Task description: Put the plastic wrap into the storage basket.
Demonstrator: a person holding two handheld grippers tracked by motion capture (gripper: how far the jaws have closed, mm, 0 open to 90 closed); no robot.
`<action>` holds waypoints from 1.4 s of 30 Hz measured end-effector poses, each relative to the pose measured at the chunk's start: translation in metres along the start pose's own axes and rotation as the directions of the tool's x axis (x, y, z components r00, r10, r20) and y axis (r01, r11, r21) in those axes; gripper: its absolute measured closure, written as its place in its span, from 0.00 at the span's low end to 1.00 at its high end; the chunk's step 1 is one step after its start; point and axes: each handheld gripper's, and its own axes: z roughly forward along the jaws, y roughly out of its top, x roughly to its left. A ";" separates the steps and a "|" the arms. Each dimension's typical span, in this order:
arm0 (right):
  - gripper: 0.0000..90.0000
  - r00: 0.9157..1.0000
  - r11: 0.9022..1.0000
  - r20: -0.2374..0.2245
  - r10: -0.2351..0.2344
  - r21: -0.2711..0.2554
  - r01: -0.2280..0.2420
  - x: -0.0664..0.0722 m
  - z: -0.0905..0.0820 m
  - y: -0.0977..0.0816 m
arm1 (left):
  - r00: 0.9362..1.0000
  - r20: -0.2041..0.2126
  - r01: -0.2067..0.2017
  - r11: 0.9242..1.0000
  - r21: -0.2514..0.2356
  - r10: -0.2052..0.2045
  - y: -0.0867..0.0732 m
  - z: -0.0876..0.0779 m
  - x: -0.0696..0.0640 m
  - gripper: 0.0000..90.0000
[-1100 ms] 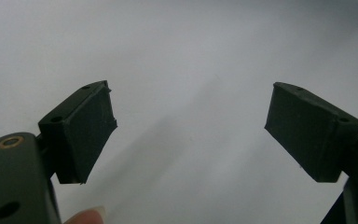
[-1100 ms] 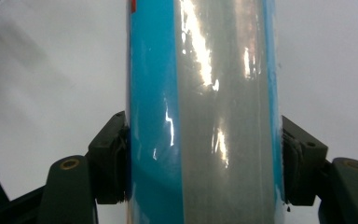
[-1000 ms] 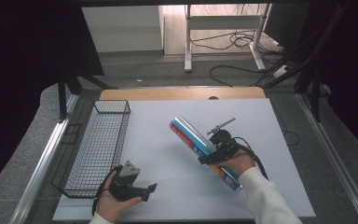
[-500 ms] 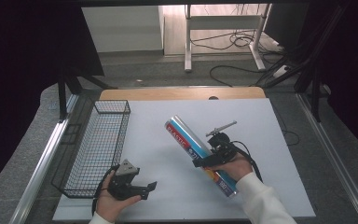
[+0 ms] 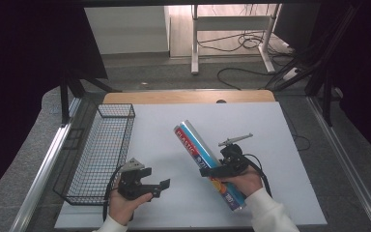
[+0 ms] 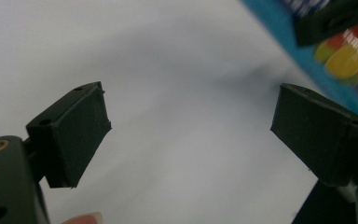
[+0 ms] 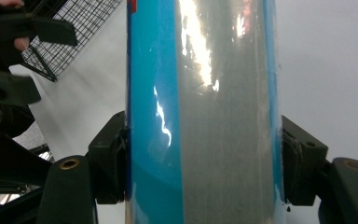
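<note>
A long blue and silver box of plastic wrap [image 5: 193, 142] slants across the middle of the white table [image 5: 280, 135] in the high view. My right gripper [image 5: 216, 170] is shut on its middle, the jaws pressing both long sides [image 7: 200, 116]. The box looks raised off the table. My left gripper [image 5: 162, 186] is held low at the front left, open with nothing between its jaws [image 6: 193, 130]. One end of the box [image 6: 340, 60] shows past the left gripper's right jaw.
A black wire basket [image 5: 116, 107] stands along the table's left side, just beyond my left hand; its mesh [image 7: 70, 32] appears in the right gripper view. Behind the table are a desk frame and floor cables.
My right gripper has carried the box a little leftward and toward the person. The left gripper has stayed nearly still and open.
</note>
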 end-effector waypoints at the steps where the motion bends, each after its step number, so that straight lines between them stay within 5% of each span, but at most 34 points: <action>1: 0.36 1.000 1.000 0.002 0.000 0.002 0.000 0.001 0.000 -0.001 | 1.000 0.018 0.017 1.000 -0.012 -0.017 0.004 0.003 0.000 0.11; 5: 0.36 1.000 1.000 0.007 -0.007 0.000 0.007 0.003 0.002 -0.002 | 0.995 0.079 0.058 0.998 -0.020 -0.056 0.014 0.012 -0.001 0.10; 9: 0.36 1.000 1.000 0.007 -0.009 -0.007 0.009 0.007 0.006 -0.003 | 0.974 0.195 0.124 0.992 -0.029 -0.116 0.031 0.031 -0.004 0.10; 15: 0.36 1.000 1.000 0.016 0.002 -0.027 -0.002 0.011 0.010 -0.001 | 0.955 0.234 0.196 0.980 -0.035 -0.182 0.042 0.046 -0.003 0.14; 17: 0.36 1.000 1.000 0.018 -0.005 -0.031 0.005 0.013 0.011 0.001 | 0.941 0.265 0.226 0.974 -0.032 -0.209 0.048 0.053 0.000 0.15; 21: 0.36 1.000 0.999 0.016 -0.005 -0.034 0.006 0.016 0.015 0.002 | 0.935 0.283 0.232 0.972 -0.028 -0.215 0.052 0.059 0.001 0.14; 23: 0.36 1.000 0.999 0.016 -0.011 -0.037 0.011 0.019 0.018 0.003 | 0.914 0.312 0.277 0.961 -0.018 -0.258 0.055 0.068 0.004 0.14; 26: 0.36 1.000 0.999 0.023 -0.020 -0.044 0.021 0.024 0.022 0.004 | 0.909 0.324 0.284 0.959 -0.020 -0.262 0.056 0.074 0.004 0.13; 28: 0.36 1.000 0.998 0.020 -0.022 -0.050 0.023 0.027 0.025 0.005 | 0.893 0.342 0.314 0.949 -0.003 -0.294 0.058 0.080 0.004 0.15; 32: 0.36 0.999 0.998 0.012 -0.035 -0.046 0.036 0.034 0.032 0.010 | 0.888 0.344 0.321 0.947 0.012 -0.306 0.058 0.086 0.004 0.21; 35: 0.36 0.999 0.998 0.022 -0.042 -0.046 0.043 0.036 0.034 0.012 | 0.858 0.378 0.362 0.932 0.037 -0.348 0.059 0.084 0.012 0.25; 37: 0.36 0.999 0.998 0.026 -0.043 -0.043 0.044 0.037 0.035 0.012 | 0.849 0.393 0.369 0.929 0.039 -0.354 0.059 0.083 0.014 0.27; 40: 0.35 0.998 0.998 0.026 -0.048 -0.047 0.049 0.039 0.036 0.013 | 0.843 0.410 0.367 0.930 0.036 -0.349 0.061 0.080 0.016 0.30; 42: 0.35 0.998 0.997 0.023 -0.054 -0.052 0.055 0.040 0.035 0.014 | 0.828 0.430 0.382 0.923 0.038 -0.361 0.062 0.077 0.018 0.31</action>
